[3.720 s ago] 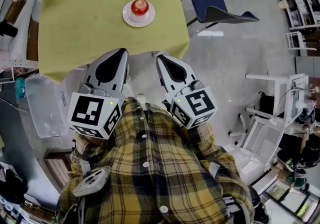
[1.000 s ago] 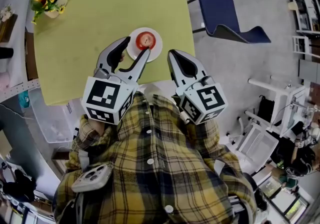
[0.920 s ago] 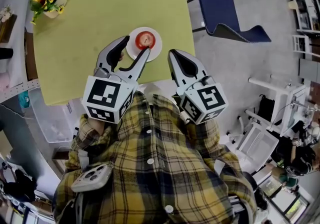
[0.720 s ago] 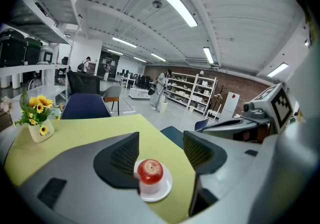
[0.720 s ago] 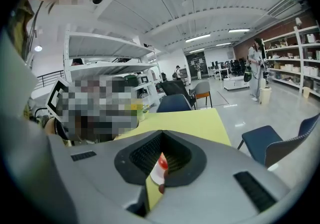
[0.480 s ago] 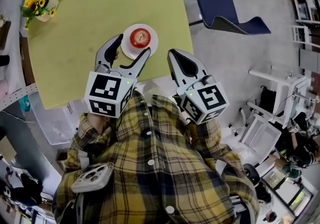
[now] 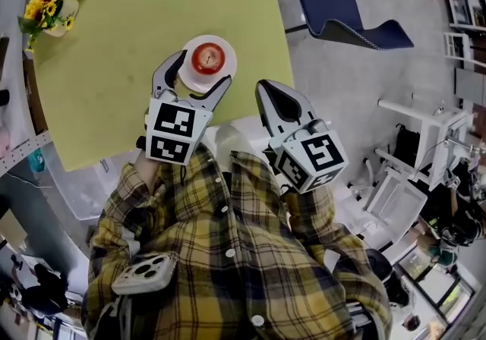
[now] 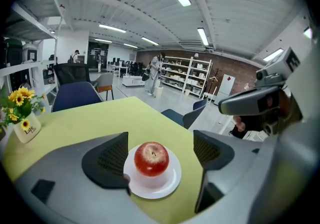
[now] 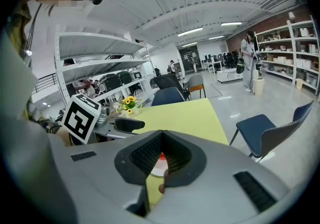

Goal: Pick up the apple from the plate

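A red apple sits on a small white plate near the front edge of the yellow-green table. My left gripper has its jaws on either side of the plate. Its jaws are opening, and the pads touch nothing. In the left gripper view the apple on the plate lies just ahead, between the wide jaws of the left gripper. My right gripper hangs shut and empty off the table's front edge, right of the plate. Its view shows only a red sliver past the jaws.
A vase of sunflowers stands at the table's far left corner. A blue chair stands on the floor to the right of the table. White shelving and furniture fill the right side. A phone hangs at the person's chest.
The left gripper has come forward and down to the plate and its jaws have spread wider around it. The right gripper has barely shifted and stays shut.
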